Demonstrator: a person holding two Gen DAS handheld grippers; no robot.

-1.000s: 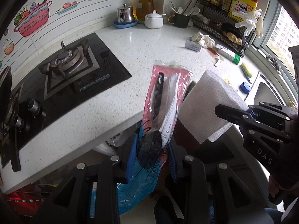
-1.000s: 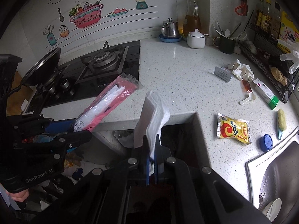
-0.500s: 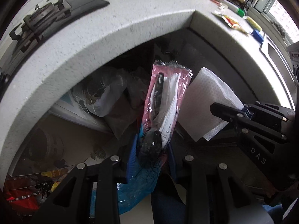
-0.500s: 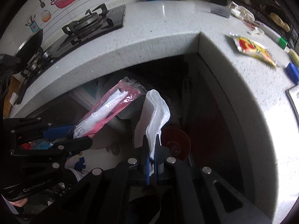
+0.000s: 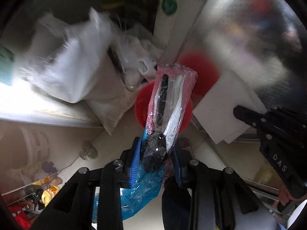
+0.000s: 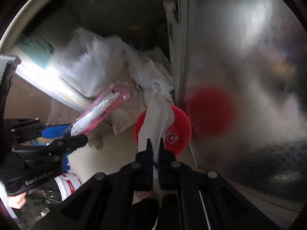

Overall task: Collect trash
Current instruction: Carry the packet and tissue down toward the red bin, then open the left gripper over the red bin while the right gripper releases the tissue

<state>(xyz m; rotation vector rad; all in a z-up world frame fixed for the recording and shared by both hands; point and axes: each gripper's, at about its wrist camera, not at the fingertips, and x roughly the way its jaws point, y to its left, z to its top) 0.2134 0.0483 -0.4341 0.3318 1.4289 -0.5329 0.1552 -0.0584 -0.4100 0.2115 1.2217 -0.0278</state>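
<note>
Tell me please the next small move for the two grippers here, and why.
Probably lower both a little further toward the red bin, then open. The left gripper is shut on the cutlery packet and the right gripper on the paper towel; both pieces hang right at the bin.

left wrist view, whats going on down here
A person is collecting trash with a gripper in each hand. The left gripper is shut on a pink cutlery packet; the right gripper is shut on a white paper towel. Both hang over a red bin on the floor.
</note>
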